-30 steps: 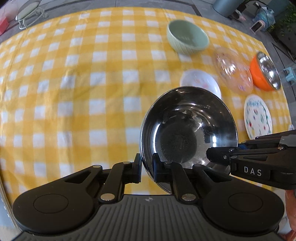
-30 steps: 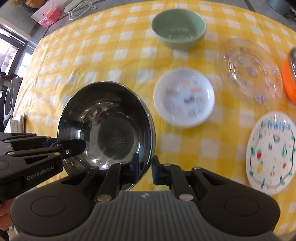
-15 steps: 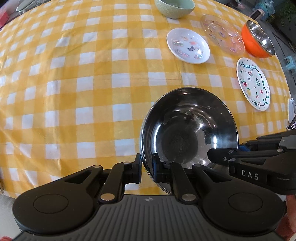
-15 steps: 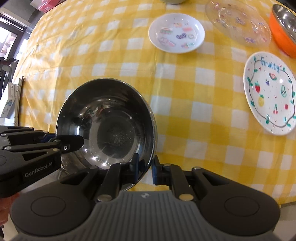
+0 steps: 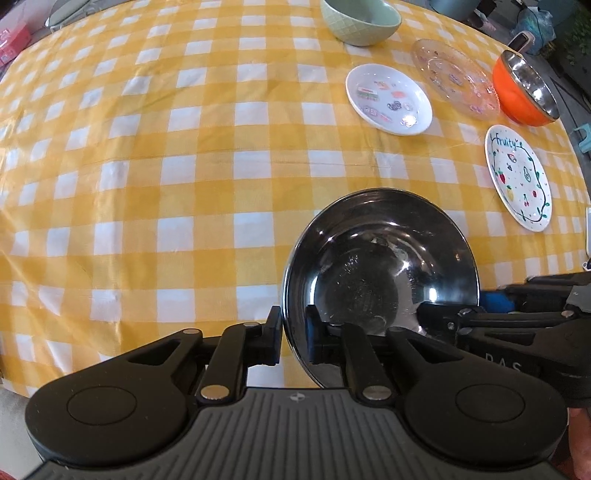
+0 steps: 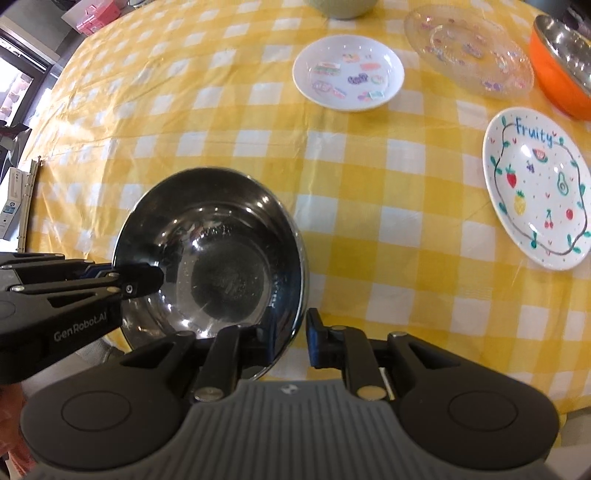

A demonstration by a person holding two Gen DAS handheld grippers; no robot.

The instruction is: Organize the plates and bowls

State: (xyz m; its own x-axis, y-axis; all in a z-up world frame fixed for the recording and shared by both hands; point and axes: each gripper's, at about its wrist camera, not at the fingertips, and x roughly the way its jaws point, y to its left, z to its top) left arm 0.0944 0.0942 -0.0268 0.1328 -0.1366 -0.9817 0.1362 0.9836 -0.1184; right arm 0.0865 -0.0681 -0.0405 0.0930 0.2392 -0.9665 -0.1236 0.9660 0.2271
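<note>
Steel bowl [image 5: 380, 266]: I have it over the near edge of the table [image 5: 184, 147], slightly right of centre in the left wrist view; I cannot tell whether it touches the cloth
Left tool [image 5: 293, 334]: I see its two fingers clamped on the bowl's near-left rim, one outside and one inside
Right tool [image 6: 291, 338]: I see its fingers spread apart around the bowl's near-right rim, with a gap at the outer finger; it is not gripping
White sticker plate [image 6: 348, 72]: it lies flat far of the steel bowl, well apart from it
Clear plate [image 6: 469, 53]: just right of the sticker plate, far side
Fruity plate [image 6: 537, 188]: right side of the table, nearer than the clear plate
Orange bowl [image 5: 524, 92]: far right, just beside the clear plate
Green bowl [image 5: 360, 20]: far edge, upright, left of the clear plate
</note>
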